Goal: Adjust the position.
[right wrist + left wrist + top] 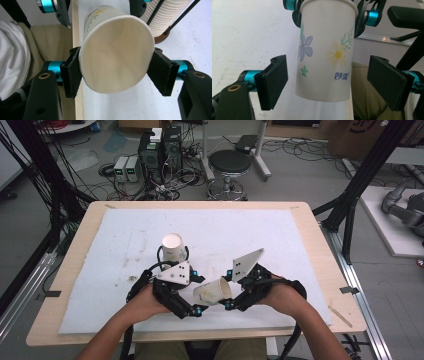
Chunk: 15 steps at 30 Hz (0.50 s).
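Your right gripper [113, 72] pinches one paper cup [116, 53] by its rim, both black pads pressed against it, holding it tilted above the white foam mat [100, 250] near the table's front edge. Your left gripper [328, 82] stands spread, its jaws apart on either side of that cup's flowered wall without touching. A second stack of ribbed cups [173, 247] stands upright in a wire holder behind.

Legible marking: one. The paper cup [325, 50] carries two blue Chinese characters, "妙洁", printed on its side wall near the base, directly below the yellow daisy motif [337, 55] and to the right of the small green flower [304, 71]. Nothing else on the cup reads as text.
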Motion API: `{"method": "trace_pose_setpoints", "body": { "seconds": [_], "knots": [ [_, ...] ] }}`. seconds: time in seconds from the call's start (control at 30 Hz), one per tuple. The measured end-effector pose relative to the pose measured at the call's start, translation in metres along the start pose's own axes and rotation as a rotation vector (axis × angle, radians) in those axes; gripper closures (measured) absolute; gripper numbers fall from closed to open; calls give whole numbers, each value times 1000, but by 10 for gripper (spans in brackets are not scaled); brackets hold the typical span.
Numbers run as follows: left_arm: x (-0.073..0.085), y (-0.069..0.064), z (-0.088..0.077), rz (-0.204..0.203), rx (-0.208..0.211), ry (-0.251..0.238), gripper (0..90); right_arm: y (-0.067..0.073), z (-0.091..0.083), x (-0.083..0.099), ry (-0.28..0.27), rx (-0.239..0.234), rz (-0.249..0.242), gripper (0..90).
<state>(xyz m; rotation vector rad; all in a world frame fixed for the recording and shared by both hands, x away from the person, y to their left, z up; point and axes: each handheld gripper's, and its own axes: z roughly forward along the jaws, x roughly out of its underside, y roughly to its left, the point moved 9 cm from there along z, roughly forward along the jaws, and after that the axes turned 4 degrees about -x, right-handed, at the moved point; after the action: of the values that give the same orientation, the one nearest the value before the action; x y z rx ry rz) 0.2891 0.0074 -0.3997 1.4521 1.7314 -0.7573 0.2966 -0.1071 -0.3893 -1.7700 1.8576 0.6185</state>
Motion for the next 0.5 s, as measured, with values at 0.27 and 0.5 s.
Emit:
{"method": "trace_pose_setpoints", "body": {
  "seconds": [0.27,0.5],
  "knots": [
    [3,1,7,7,1,37,188,0,3,-6,82,6,-25,338],
    [5,1,10,-2,11,64,234,1,6,-9,139,2,-51,338]
  ]
}}
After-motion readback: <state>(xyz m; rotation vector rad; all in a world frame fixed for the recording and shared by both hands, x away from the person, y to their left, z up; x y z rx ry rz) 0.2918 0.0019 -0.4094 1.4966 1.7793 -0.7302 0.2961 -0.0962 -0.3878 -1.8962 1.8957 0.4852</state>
